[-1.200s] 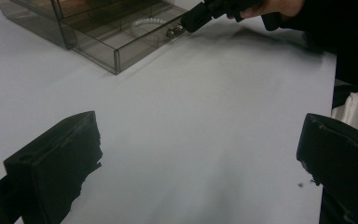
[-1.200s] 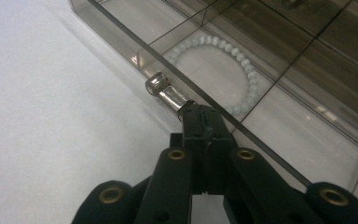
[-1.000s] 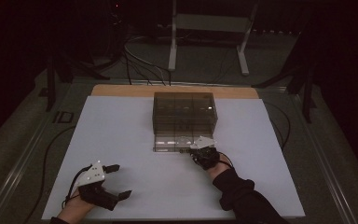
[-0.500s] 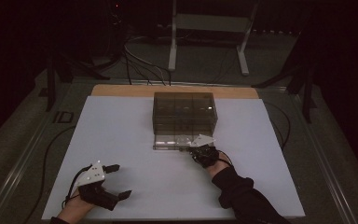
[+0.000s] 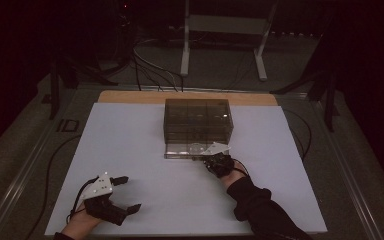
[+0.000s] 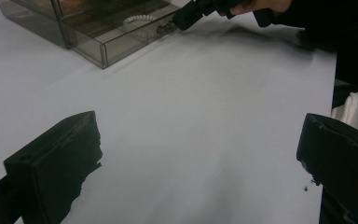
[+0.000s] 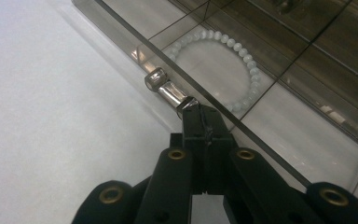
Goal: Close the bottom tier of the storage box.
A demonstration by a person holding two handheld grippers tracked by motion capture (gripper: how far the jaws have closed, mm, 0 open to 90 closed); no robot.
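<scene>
Left tongs (image 5: 125, 192) rest spread open on the white table (image 5: 130, 135), nothing between them. Further right, our right tongs (image 7: 193, 109) are clamped shut on the small metal knob (image 7: 165, 89) of the smoked drawer (image 5: 187, 150), pulled partway out of the clear box (image 5: 196, 119); a white bead bracelet (image 7: 223, 65) lies inside. We judge a straight, level pull best, keeping the pinch firm so the knob doesn't slip.

Smoked clear glossy plastic drawer box (image 5: 196, 120); polished silver metal drawer knob (image 7: 165, 88); milky white smooth bead bracelet (image 7: 223, 70); matt white sheet-covered table (image 5: 130, 150) with bare wood edge; matt black plastic gripper (image 7: 200, 122).
</scene>
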